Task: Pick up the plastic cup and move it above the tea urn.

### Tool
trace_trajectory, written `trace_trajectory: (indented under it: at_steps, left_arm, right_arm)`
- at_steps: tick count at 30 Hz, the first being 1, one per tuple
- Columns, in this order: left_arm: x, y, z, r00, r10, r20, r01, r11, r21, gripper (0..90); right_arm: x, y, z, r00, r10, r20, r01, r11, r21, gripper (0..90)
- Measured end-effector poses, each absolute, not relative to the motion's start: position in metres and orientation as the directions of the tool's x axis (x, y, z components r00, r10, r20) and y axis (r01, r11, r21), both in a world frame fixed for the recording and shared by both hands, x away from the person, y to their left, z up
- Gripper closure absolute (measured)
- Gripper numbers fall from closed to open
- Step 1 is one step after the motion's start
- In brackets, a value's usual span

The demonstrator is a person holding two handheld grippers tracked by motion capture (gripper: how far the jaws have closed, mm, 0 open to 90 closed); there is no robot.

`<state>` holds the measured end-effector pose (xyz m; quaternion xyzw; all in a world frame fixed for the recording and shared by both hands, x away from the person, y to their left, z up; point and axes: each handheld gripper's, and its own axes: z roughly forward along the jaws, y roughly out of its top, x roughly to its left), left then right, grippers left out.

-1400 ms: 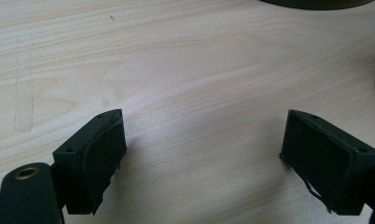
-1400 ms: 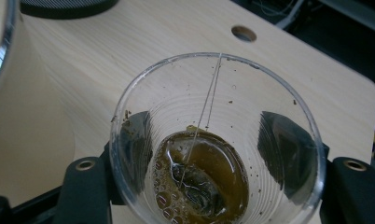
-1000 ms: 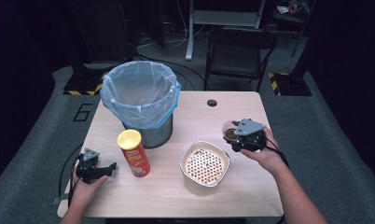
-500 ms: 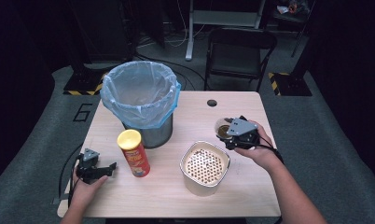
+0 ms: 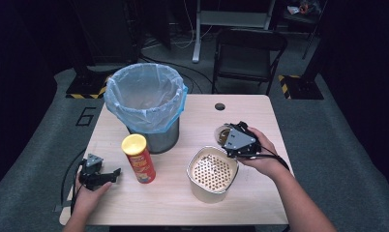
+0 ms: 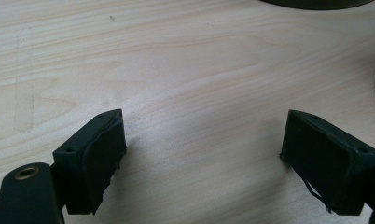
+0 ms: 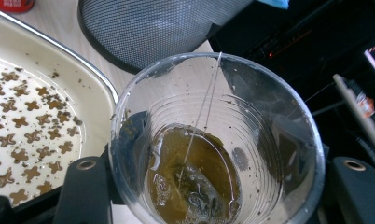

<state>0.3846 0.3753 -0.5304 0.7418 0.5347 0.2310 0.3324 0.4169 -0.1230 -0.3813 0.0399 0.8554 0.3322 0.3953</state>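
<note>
My right gripper is shut on a clear plastic cup, held just right of and behind a cream container with a perforated strainer insert. In the right gripper view the cup holds brown tea and a tea bag on a string. The black jaws of that gripper press on both sides of the cup, and the strainer's rim lies at the left. My left gripper rests on the table at the front left. Its jaws stand open over bare wood.
A mesh bin with a blue bag stands at the back left of the table. A red crisp can with a yellow lid stands upright between the left gripper and the strainer. A black chair stands behind the table.
My right hand has carried the cup leftward, from the table's right side to beside the strainer container. The left gripper has stayed put.
</note>
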Motion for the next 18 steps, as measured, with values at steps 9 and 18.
trace_trajectory:
  at_steps: [9,18]
  left_arm:
    - [0.385,0.375,-0.53,0.321,0.947,-0.013,0.64,-0.207,0.74,13.3]
    - [0.385,0.375,-0.53,0.322,0.947,-0.013,0.64,-0.207,0.74,13.2]
  right_arm:
    - [0.413,-0.111,-0.388,-0.649,0.243,-0.721,-0.283,0.803,0.524,35.0]
    - [0.41,-0.109,-0.391,-0.611,0.205,-0.765,-0.333,0.81,0.483,35.1]
